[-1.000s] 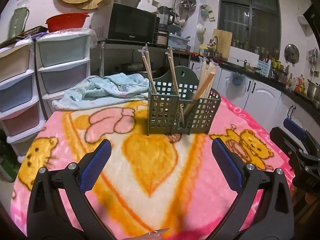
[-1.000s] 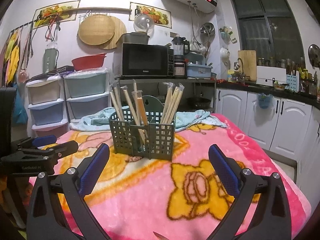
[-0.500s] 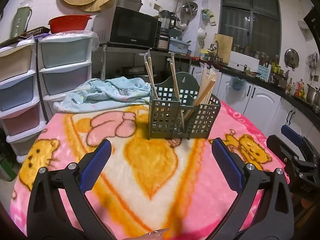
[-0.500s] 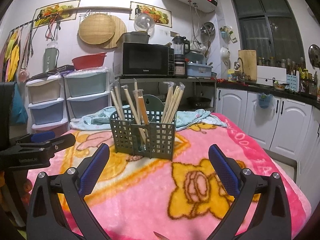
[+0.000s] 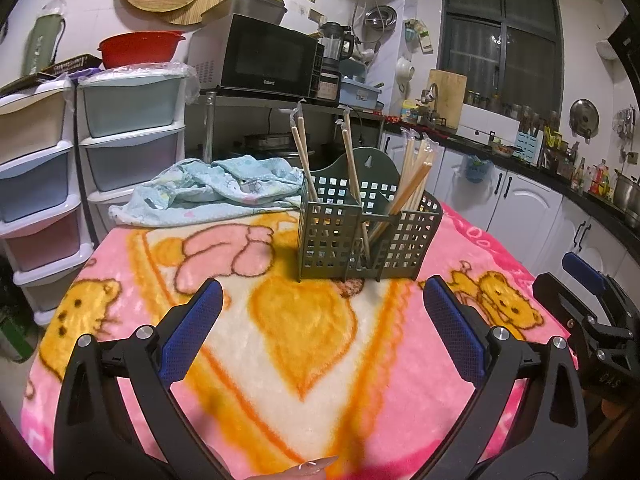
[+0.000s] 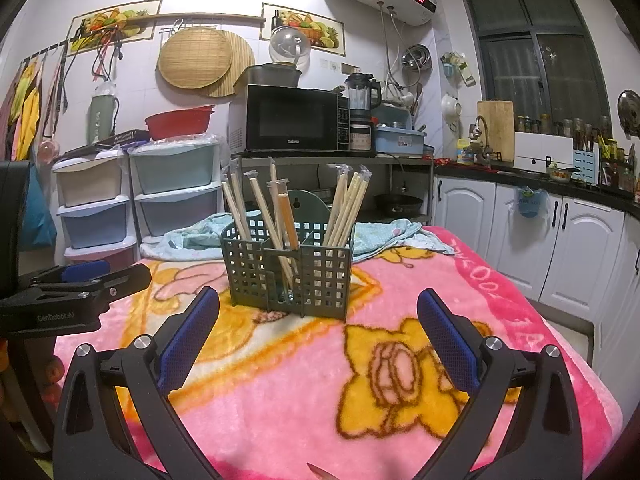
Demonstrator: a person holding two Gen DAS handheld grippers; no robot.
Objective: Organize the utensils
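Note:
A dark green slotted utensil holder stands on the table's pink cartoon blanket; it also shows in the right wrist view. Several wrapped wooden chopsticks stand in its compartments, as the right wrist view shows too. My left gripper is open and empty, a short way in front of the holder. My right gripper is open and empty, also in front of the holder. Each gripper appears at the edge of the other's view: the right one and the left one.
A crumpled light blue cloth lies behind the holder at the table's far edge. Plastic drawer units stand at the left, a microwave on a rack behind, white cabinets at the right.
Both views have tilted slightly upward and the holder sits a little lower in frame. Both grippers stay open and empty.

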